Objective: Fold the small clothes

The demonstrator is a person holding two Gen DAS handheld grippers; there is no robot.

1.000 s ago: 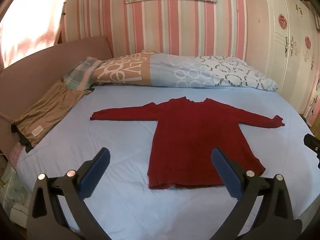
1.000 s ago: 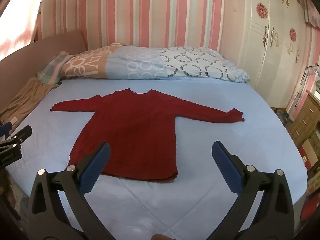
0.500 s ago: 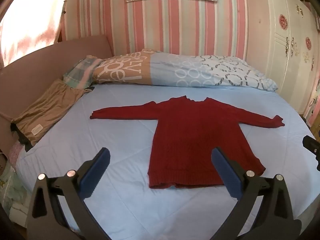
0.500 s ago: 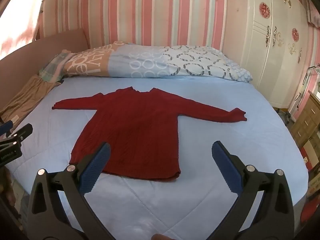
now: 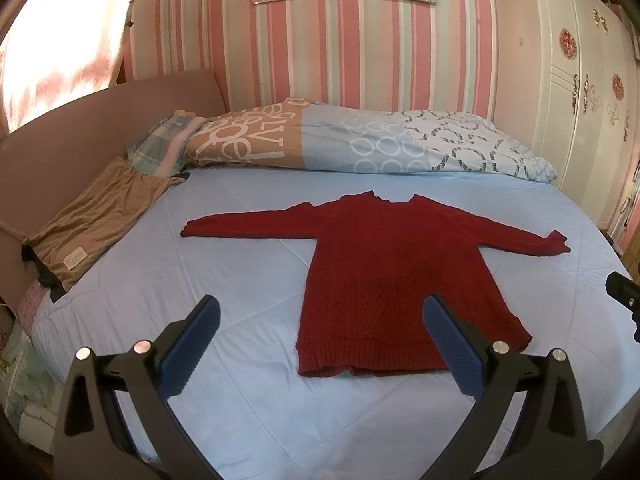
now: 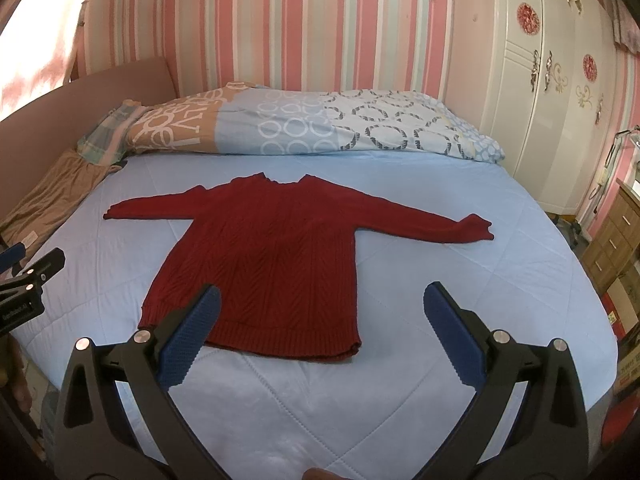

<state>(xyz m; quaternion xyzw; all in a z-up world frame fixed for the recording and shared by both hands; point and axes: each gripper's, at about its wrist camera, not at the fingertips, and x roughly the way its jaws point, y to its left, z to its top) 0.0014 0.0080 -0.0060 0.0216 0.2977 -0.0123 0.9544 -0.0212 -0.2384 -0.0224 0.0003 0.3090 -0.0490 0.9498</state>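
Red knit sweater [image 5: 396, 276] lies flat on the bed [image 5: 240, 360], front down or up not determinable. Collar points toward the pillows [image 5: 360, 144], hem toward the two grippers. Both sleeves are spread out sideways, so the long axis across the sleeves runs left–right and the body axis runs away from the person.

Left hand-held gripper [image 5: 320, 344]: jaws wide apart, nothing between them, hovering over the near edge of the bed. Its right pad overlaps the hem's right part in view; the sweater sits ahead and somewhat to its right.

Right hand-held gripper [image 6: 320, 338]: jaws also wide, empty. Its left pad overlaps the hem's left part in view; the sweater sits ahead and to its left.

Judgement: fold not yet begun. Sweater lies roughly midway between the two grippers, neither clearly nearer. Left sleeve cuff [image 5: 192, 232] falls on the left gripper's side, right cuff [image 6: 476, 228] on the right gripper's side, so each sleeve would suit its own side. Both cuffs are well apart from the grippers; the hem is the near edge.

Tan garment [image 5: 92, 224] lies at the bed's left edge, apart from the sweater.
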